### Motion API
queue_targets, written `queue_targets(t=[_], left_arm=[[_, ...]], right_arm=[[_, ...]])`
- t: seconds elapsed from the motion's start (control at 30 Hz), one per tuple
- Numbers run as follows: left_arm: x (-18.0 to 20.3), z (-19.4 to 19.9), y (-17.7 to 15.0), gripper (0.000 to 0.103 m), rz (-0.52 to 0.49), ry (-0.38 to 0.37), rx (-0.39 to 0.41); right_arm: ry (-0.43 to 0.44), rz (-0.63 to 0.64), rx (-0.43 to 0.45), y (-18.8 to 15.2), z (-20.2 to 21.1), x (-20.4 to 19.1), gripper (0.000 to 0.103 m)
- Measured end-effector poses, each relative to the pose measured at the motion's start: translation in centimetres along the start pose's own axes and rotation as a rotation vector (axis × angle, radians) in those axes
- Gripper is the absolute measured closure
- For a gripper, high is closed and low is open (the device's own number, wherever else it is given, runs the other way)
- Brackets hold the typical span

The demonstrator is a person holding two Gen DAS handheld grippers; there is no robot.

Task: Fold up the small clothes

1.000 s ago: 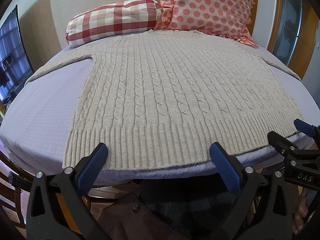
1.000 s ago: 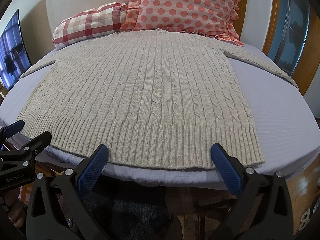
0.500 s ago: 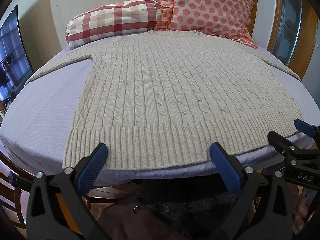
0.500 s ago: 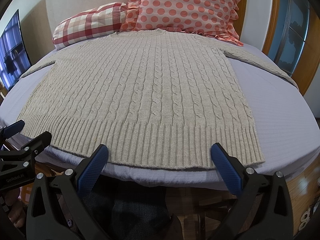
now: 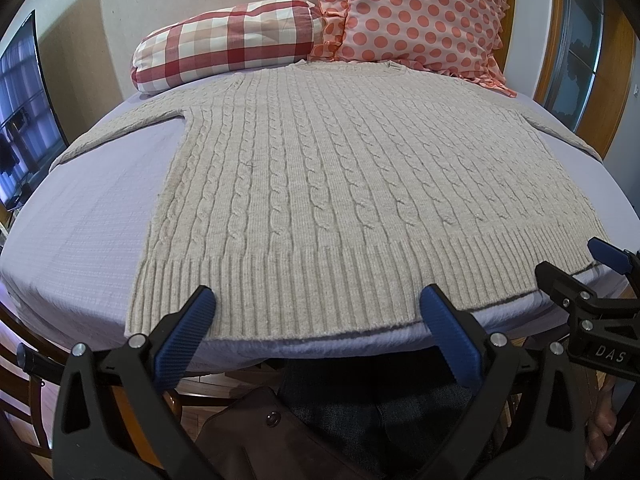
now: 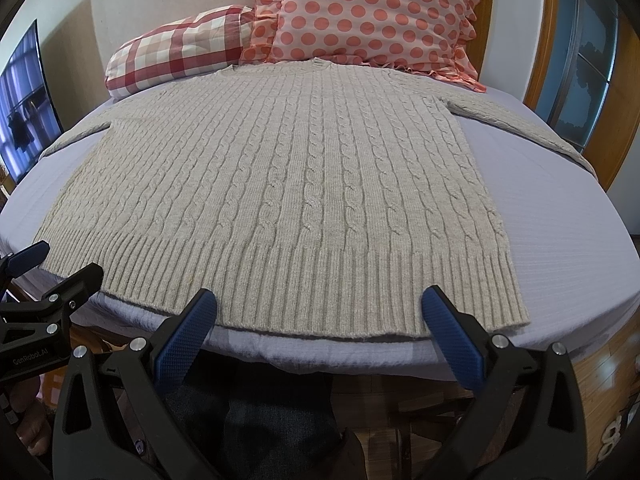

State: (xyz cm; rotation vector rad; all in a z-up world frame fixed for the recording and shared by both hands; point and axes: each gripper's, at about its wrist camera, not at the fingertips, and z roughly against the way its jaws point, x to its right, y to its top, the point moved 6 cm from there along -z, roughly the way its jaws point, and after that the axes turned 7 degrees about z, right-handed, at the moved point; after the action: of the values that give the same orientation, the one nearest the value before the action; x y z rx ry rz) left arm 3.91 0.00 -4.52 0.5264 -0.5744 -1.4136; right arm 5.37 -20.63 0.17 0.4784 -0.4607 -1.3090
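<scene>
A beige cable-knit sweater (image 5: 344, 184) lies flat and spread out on a lilac-covered table (image 5: 80, 216), its ribbed hem toward me and both sleeves stretched out sideways. It also shows in the right wrist view (image 6: 296, 184). My left gripper (image 5: 316, 312) is open and empty, hovering just before the hem's left half. My right gripper (image 6: 318, 312) is open and empty before the hem's right half. Each gripper shows at the edge of the other's view: the right one (image 5: 576, 272) and the left one (image 6: 56, 264).
A red checked pillow (image 5: 228, 40) and a pink polka-dot pillow (image 5: 424, 12) stand at the table's far edge, touching the sweater's collar. A dark screen (image 5: 24, 112) is at the left and a wooden door frame (image 5: 624, 80) at the right. Wooden chairs stand below the near edge.
</scene>
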Motion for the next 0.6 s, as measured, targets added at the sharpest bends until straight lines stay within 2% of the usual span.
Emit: queue_targets(t=[0.6], left_arm=[[-0.01, -0.03, 0.02, 0.002, -0.001, 0.000, -0.005]], right_arm=[[0.015, 0.012, 0.015, 0.12, -0.03, -0.12, 0.001]])
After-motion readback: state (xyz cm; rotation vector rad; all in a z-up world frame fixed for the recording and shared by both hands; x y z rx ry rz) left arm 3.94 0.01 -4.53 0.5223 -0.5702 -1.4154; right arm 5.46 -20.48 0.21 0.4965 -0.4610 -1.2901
